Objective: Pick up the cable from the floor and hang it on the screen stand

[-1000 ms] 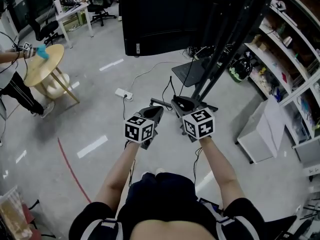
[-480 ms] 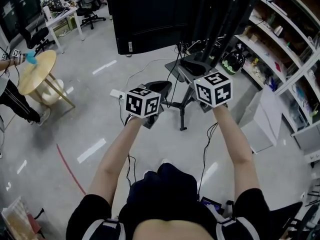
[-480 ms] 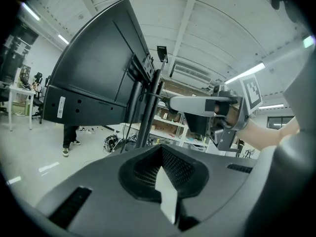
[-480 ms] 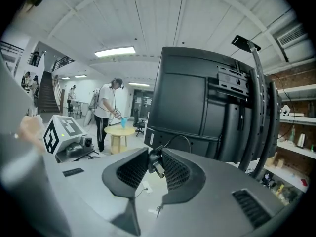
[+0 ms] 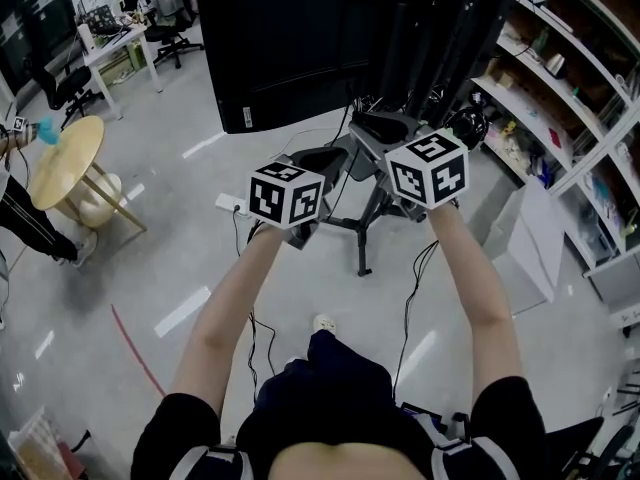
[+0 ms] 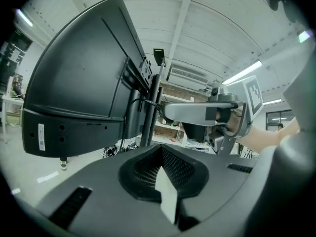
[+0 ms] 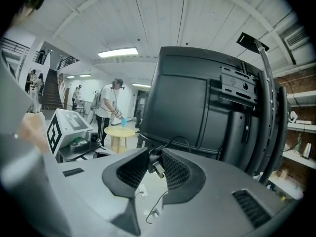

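Clearly the cable (image 7: 156, 165) is off the floor (image 5: 150, 258): its plug end sits crosswise between the jaws of the right gripper (image 7: 157, 156), which pinch it from both sides. A short loop of black cord arches up from the plug before it drops out of sight behind one jaw. We judge the grip is taken at the plug because that is the stiff part; the bare cord would slip or twist. A thin line trails below the jaws toward the floor, but we cannot say for sure that it belongs to this cable.

We hold the plug high, level with the back of the screen (image 7: 190, 107) and facing the dark uprights of the screen stand (image 7: 270, 122) just to its right. From there the loose length can be draped over a bracket or bar; it touches neither yet.

The left gripper (image 6: 161, 151) rides beside the right one, near it but apart, its jaws pressed together at the tips with nothing between them. We take it as a spare hand, kept close to guide the hanging cord once the draping starts. In the head view the feet of the stand spread on the floor under both grippers, so we are within reach.
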`<state>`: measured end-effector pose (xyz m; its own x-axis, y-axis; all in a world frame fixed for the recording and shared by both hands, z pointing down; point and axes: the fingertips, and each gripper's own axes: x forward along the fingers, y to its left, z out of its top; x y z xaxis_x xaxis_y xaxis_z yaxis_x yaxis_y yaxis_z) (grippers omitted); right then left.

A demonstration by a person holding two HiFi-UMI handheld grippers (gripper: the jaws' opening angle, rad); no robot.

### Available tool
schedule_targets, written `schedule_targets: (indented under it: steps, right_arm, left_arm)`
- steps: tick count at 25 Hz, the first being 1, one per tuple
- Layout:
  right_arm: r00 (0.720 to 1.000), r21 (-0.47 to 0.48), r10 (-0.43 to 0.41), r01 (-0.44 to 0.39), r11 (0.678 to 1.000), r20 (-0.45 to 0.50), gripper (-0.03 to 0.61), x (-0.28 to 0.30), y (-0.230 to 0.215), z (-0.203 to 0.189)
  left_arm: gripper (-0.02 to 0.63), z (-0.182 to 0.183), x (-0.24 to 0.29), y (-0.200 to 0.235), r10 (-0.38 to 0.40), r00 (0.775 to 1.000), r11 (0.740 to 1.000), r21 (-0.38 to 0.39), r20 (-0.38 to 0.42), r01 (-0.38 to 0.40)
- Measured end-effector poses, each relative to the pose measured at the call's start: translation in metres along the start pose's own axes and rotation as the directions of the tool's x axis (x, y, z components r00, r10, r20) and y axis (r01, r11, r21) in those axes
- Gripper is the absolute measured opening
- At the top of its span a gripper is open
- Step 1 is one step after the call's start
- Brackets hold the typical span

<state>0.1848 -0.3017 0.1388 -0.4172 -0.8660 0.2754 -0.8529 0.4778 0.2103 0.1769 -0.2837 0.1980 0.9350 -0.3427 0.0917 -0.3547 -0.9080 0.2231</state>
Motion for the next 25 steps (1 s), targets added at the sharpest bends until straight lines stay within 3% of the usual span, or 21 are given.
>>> schedule_targets:
  steps: [9, 25]
  right_arm:
    - [0.999, -0.081, 0.012, -0.008, 0.997, 0.041, 0.103, 0.036, -0.065, 0.038]
    - [0.986, -0.173, -0.015, 0.045, 0.984, 0.167, 0.103, 0.052, -0.151, 0.153]
  left_arm:
    - [0.003, 0.051, 0.058, 0.051, -0.016, 0.999, 1.000, 0.018, 0.034, 0.015]
    - [0.003, 0.141, 0.125, 0.093, -0.032, 0.994, 0.999, 0.046, 0.107, 0.028]
